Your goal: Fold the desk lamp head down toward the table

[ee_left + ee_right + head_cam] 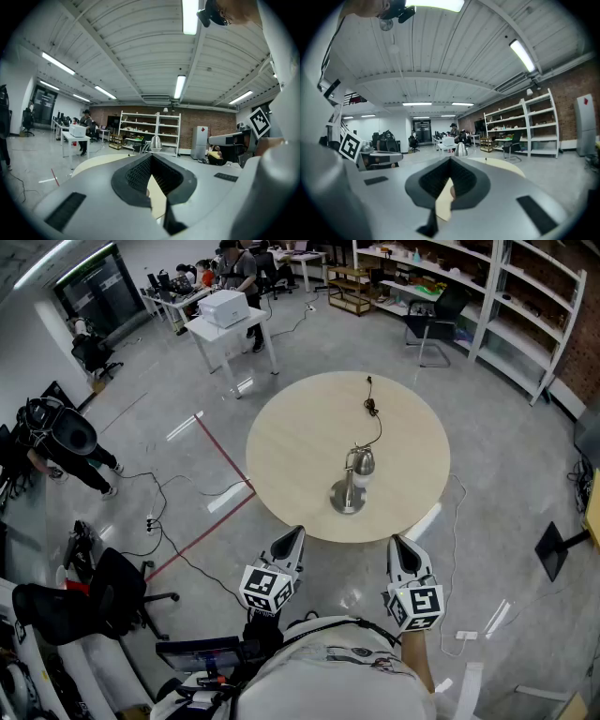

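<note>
A silver desk lamp (pixel 352 482) stands upright on the round beige table (pixel 300 427), its head (pixel 361 462) above a round base near the table's front edge. Its black cable (pixel 373 409) runs to the far side. My left gripper (pixel 292 540) and right gripper (pixel 401 547) hover short of the table's near rim, both clear of the lamp and holding nothing. In the left gripper view the lamp (pixel 155 142) shows just beyond the shut jaws of the left gripper (pixel 151 157). In the right gripper view the lamp (pixel 461 149) sits past the shut right gripper (pixel 450 160).
A white desk with a box on it (pixel 225 320) stands beyond the table, with people near it. An office chair (pixel 431 322) and shelving (pixel 525 296) are at the back right. Red tape (pixel 225 460) marks the floor at left. A black floor stand (pixel 561 549) is at right.
</note>
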`<state>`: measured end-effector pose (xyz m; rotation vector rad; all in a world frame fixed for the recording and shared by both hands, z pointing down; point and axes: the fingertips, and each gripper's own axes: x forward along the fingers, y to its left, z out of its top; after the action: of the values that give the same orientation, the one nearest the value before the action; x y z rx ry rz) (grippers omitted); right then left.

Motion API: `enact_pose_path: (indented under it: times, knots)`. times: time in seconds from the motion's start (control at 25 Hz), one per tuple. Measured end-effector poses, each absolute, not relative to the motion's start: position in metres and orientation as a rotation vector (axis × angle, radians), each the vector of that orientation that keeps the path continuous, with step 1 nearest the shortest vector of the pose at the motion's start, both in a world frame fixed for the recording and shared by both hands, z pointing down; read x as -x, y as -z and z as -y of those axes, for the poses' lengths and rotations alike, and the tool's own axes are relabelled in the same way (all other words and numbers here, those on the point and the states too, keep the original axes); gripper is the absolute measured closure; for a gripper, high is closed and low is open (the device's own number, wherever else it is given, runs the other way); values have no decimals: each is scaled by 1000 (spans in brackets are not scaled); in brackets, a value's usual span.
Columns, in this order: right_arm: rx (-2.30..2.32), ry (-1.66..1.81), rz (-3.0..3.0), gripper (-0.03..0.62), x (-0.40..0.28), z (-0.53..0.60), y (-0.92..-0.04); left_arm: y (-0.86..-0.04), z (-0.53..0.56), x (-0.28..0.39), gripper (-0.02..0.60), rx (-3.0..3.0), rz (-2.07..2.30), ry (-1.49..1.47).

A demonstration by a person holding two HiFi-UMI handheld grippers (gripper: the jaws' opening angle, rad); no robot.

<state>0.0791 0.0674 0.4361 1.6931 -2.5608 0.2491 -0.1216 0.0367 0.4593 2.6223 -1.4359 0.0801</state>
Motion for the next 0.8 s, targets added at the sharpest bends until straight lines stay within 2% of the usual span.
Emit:
enact_pose_path:
  times: [0.8]
  knots:
    - [-1648,-273,2592,589,-82,-71,-444,-472,-42,112,580,-2596,1435,-91]
